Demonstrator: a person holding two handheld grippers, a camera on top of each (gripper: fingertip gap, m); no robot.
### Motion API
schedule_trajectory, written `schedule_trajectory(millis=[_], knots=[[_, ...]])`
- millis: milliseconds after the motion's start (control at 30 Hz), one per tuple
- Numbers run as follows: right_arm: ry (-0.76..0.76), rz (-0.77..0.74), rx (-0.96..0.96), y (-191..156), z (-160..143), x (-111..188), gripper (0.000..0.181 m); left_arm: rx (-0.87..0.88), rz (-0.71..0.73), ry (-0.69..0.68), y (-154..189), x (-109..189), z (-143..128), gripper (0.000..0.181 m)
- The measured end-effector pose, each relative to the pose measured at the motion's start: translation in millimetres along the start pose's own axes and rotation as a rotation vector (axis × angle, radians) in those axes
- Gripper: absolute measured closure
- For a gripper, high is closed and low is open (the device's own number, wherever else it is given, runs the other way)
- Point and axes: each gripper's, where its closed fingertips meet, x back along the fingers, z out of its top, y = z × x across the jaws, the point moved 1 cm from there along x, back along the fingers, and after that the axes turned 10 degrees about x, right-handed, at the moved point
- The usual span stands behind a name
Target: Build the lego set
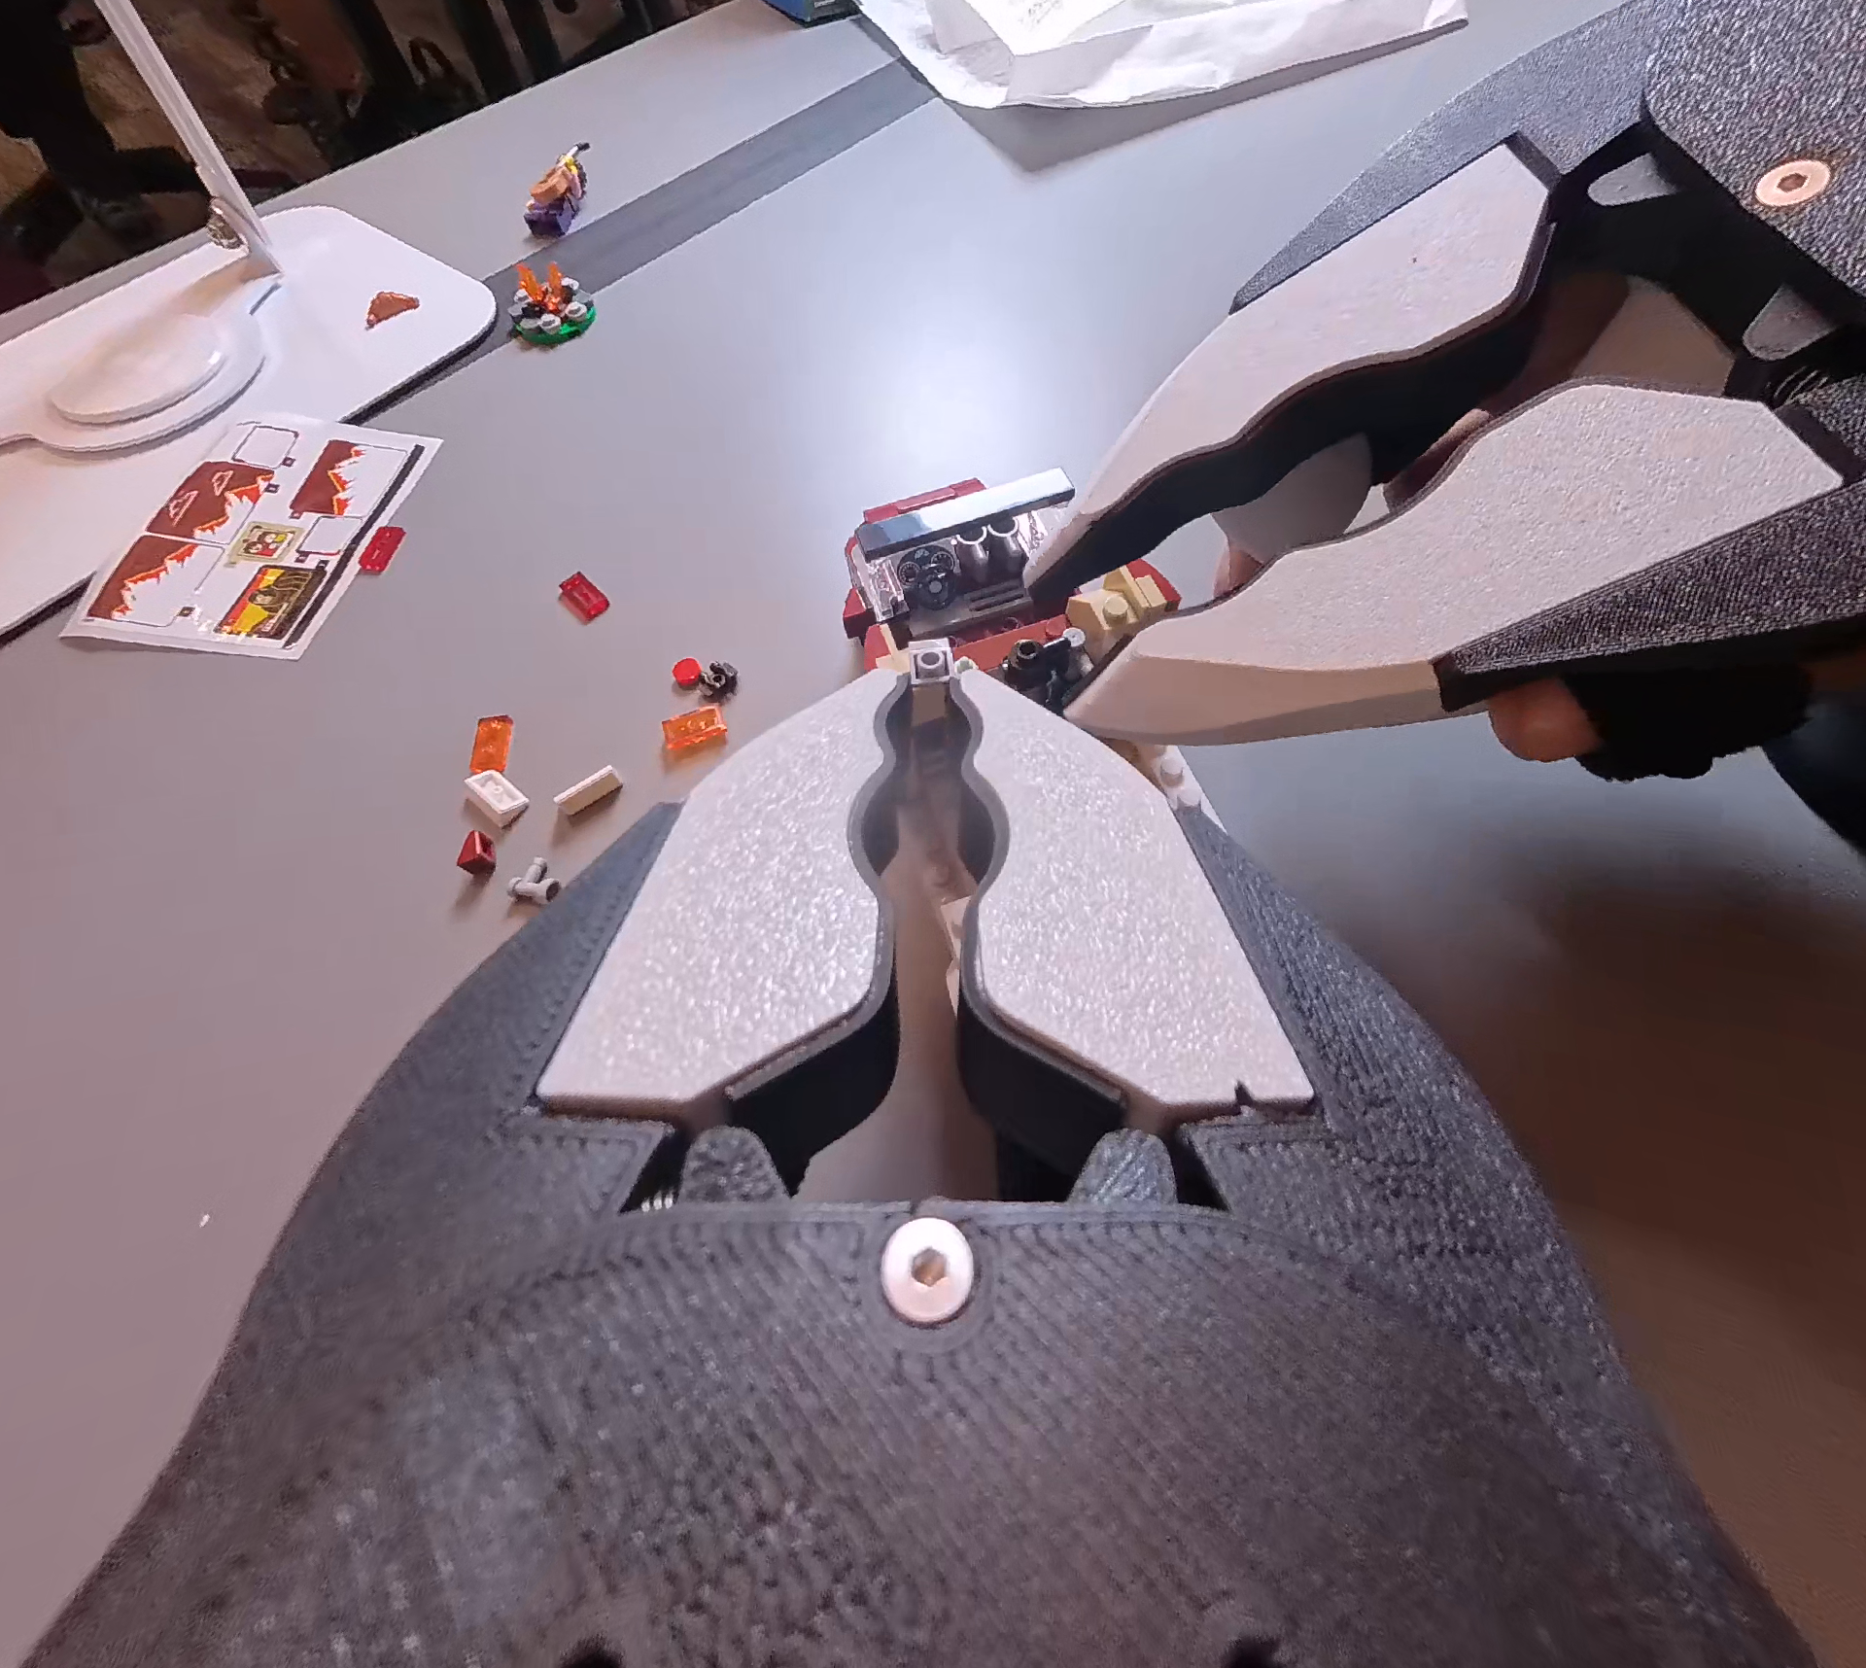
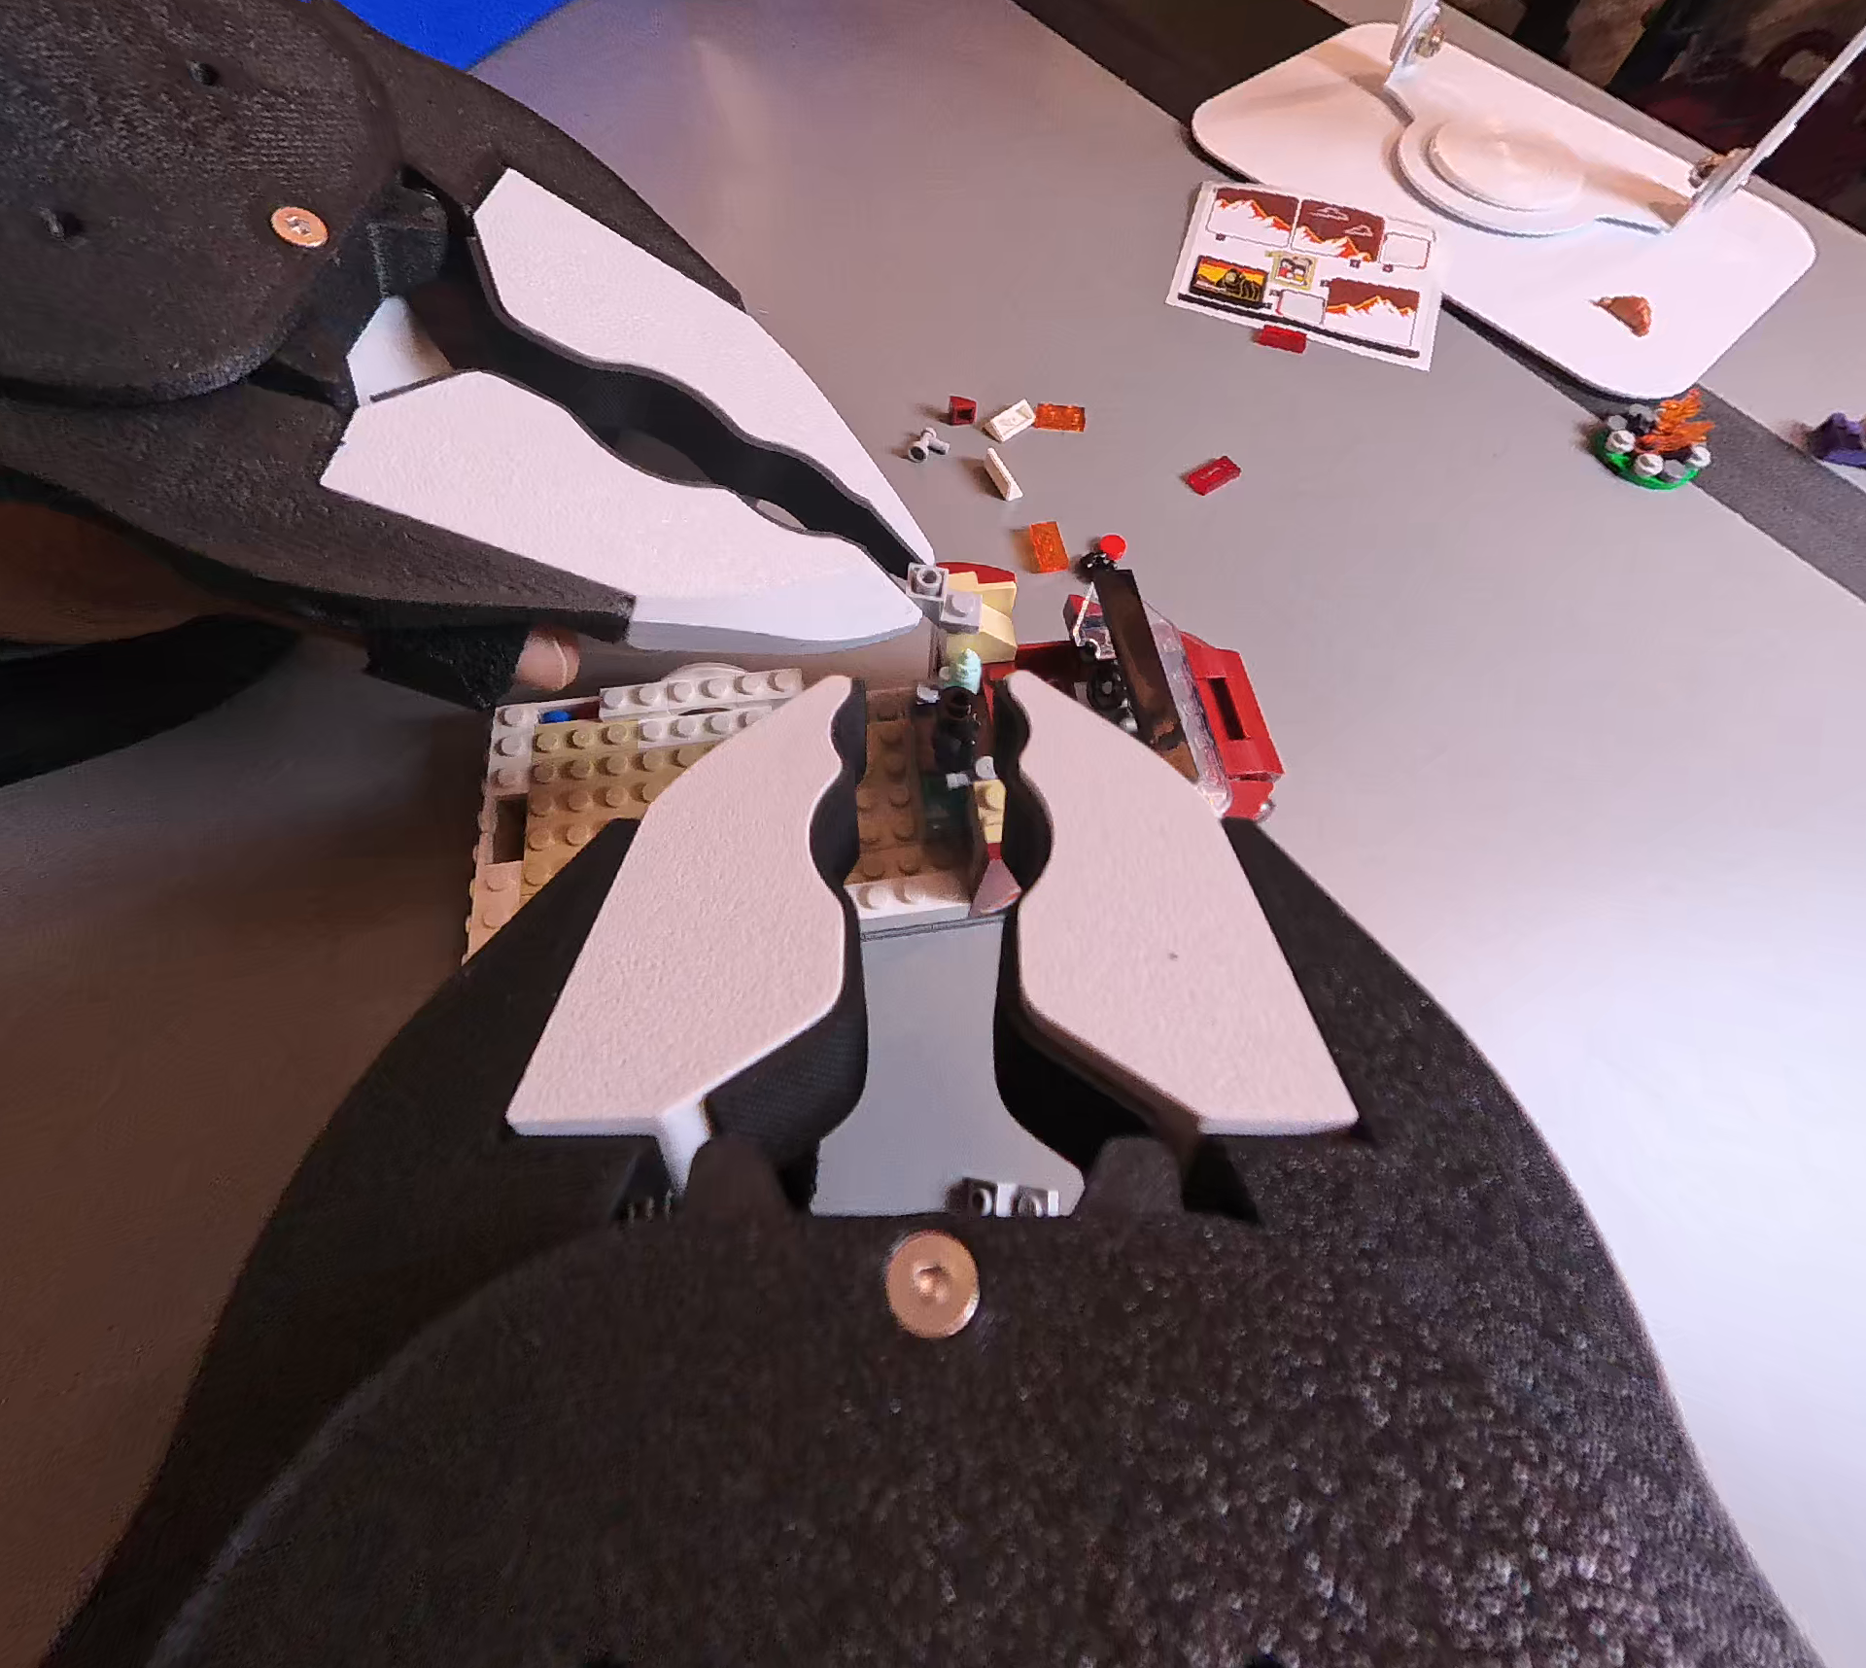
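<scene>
Left wrist view: the left gripper [image 1: 931,680], closed on a small grey studded brick [image 1: 931,663], poises it over the dark-red-and-tan lego vehicle [image 2: 1227,711] mid-table, which the half-open, empty right gripper [image 2: 934,690] straddles, apparently for steadying.

We see a grey surface [image 1: 303,963], a dark-red and tan lego camper [image 2: 1227,701], orange transparent tiles [image 1: 695,728], and white fingers [image 1: 767,892] on black, ridged bodies.
</scene>
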Motion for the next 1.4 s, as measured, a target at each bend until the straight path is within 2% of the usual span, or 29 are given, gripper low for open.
schedule_trajectory(millis=[367,533,667,900,1400], knots=[[0.013,0.019,0.033,-2.2,-0.4,-3.1,0.153,-0.020,0.011,-0.007,1.9,0.3,-0.9,0.175],[0.056,0.047,0.235,-1.1,7.7,-2.2,0.153,-0.018,0.020,-0.008,1.8,0.2,-1.1,0.175],[0.049,0.164,0.373,-5.4,5.0,-4.4,0.149,-0.002,0.033,-0.007,1.7,0.1,-1.1,0.175],[0.028,0.357,0.401,-5.8,-1.9,-9.6,0.140,0.038,0.081,-0.006,-1.3,-0.3,-0.9,0.175],[-0.002,0.357,0.545,-9.8,5.2,-16.5,0.141,0.075,0.118,-0.026,-1.2,1.4,-1.9,0.175]])
